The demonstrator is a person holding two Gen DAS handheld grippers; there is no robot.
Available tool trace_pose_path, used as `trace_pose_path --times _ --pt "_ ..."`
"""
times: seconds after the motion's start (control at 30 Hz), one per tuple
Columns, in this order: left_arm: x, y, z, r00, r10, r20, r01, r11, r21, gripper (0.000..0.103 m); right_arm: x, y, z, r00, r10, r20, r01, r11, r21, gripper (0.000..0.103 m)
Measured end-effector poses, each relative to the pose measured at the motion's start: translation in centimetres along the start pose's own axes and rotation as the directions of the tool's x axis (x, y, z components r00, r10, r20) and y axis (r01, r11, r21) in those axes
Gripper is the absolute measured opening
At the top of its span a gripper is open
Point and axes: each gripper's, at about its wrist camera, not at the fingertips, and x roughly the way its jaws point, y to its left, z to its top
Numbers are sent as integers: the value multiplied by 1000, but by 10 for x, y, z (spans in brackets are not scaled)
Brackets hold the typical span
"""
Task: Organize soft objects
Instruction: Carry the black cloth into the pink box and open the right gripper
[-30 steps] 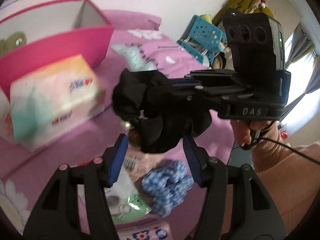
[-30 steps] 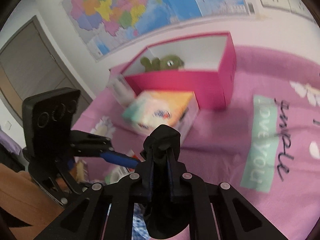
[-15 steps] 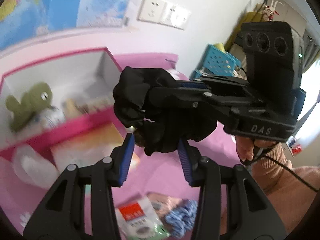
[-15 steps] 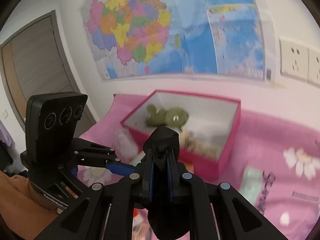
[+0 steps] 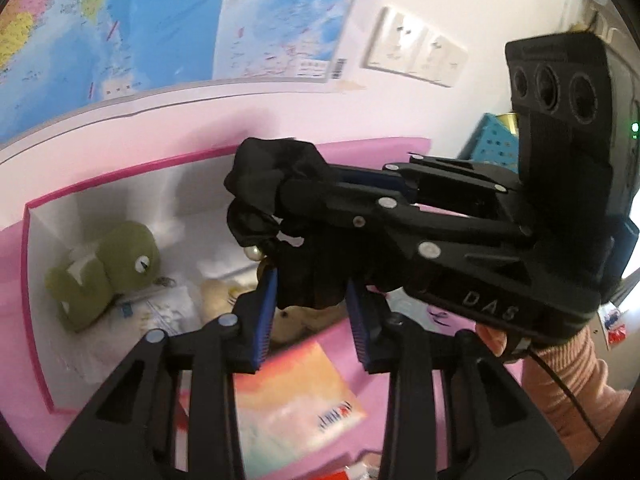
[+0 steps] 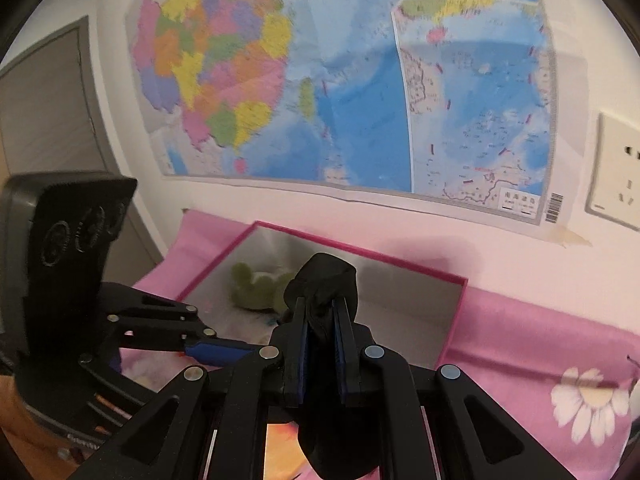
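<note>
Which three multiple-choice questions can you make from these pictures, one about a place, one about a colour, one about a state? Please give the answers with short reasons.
1. Where is the green plush toy?
A. Inside the pink box
B. On the tissue pack
C. In the blue basket

2. What colour is the scrunchie held by the right gripper?
A. Blue checked
B. Black
C. White

3. How do the fingers of the left gripper stand?
A. Closed on the scrunchie
B. Closed on the plush toy
C. Apart, clamping nothing

Answers:
1. A: the toy lies against the white inner wall of the pink box, with other items beside it.
2. B: the black scrunchie is pinched between the right gripper fingers.
3. C: the left gripper has its blue pads spread apart on either side of the hanging scrunchie, and it is unclear whether they touch it.
</note>
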Motion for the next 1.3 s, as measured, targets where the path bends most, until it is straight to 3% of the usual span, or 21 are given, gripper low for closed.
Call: trace_pose_path --times 0.27,0.37,0.53,0.7,0.87,1.0,1.17,1.3 --pt "33 20 19 989 107 -99 -114 991 -69 34 48 -19 10 994 -100 -48 98 995 -31 10" --pt "38 19 17 986 125 -112 -133 989 -69 34 64 -29 11 985 -156 -79 155 988 -20 20" --pt "30 16 11 988 129 -88 -133 990 -49 34 59 -31 6 975 -216 -59 216 976 -3 22" --pt "11 3 1 994 109 -12 -109 994 -15 35 30 -24 -3 986 -164 -34 165 986 32 24" --pt "-25 -15 -22 993 93 73 -97 994 53 37 -14 -13 -24 998 -63 3 63 995 80 31" --pt "-55 -31 -47 988 90 123 -106 987 124 45 -42 -2 -40 1000 14 17 -16 995 100 34" --pt "-76 -36 -82 987 63 147 -88 982 170 45 -72 18 -69 994 111 8 -111 989 96 36" --pt "-84 -31 -110 988 34 152 -57 986 155 47 -78 33 -90 988 149 -31 -145 984 98 38"
